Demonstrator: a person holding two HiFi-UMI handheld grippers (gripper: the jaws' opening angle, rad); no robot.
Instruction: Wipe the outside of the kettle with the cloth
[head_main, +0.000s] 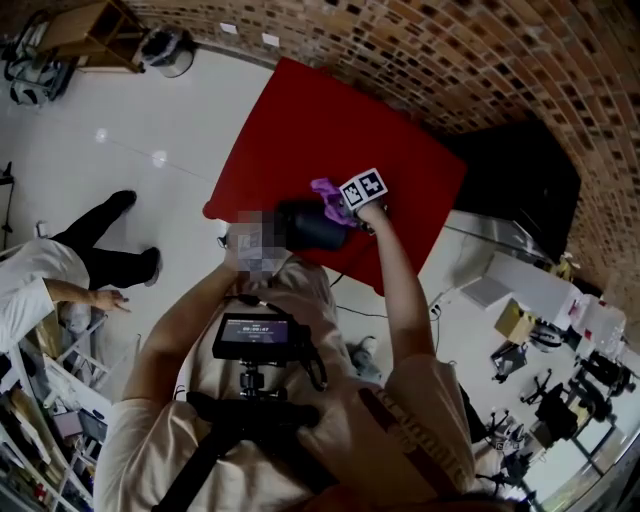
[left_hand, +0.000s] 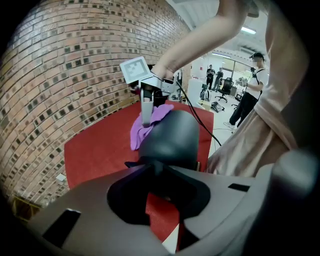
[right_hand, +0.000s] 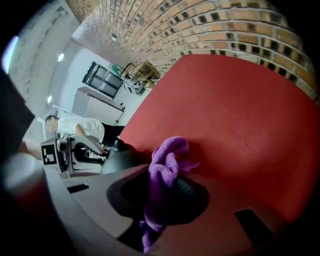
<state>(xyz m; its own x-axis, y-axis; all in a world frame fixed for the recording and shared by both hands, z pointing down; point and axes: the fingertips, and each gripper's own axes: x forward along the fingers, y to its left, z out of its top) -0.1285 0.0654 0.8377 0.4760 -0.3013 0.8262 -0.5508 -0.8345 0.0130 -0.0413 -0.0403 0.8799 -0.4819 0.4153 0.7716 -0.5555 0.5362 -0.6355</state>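
Observation:
A dark grey kettle (head_main: 312, 226) stands on the red tabletop (head_main: 300, 120) near its front edge. In the left gripper view the kettle (left_hand: 170, 135) fills the middle, and my left gripper (left_hand: 156, 169) is shut on its dark handle. In the head view a mosaic patch covers that gripper. My right gripper (head_main: 345, 203) is shut on a purple cloth (head_main: 327, 189) and holds it against the kettle's far upper side. In the right gripper view the cloth (right_hand: 167, 162) hangs bunched between the jaws of the right gripper (right_hand: 161, 197), with the kettle (right_hand: 121, 156) just left of it.
A brick wall (head_main: 420, 50) curves behind the table. A black cabinet (head_main: 525, 180) stands at the table's right. A person in a white shirt (head_main: 30, 285) bends over at the left. A camera rig (head_main: 255, 340) hangs at my chest. A cable (left_hand: 200, 117) crosses the table's right edge.

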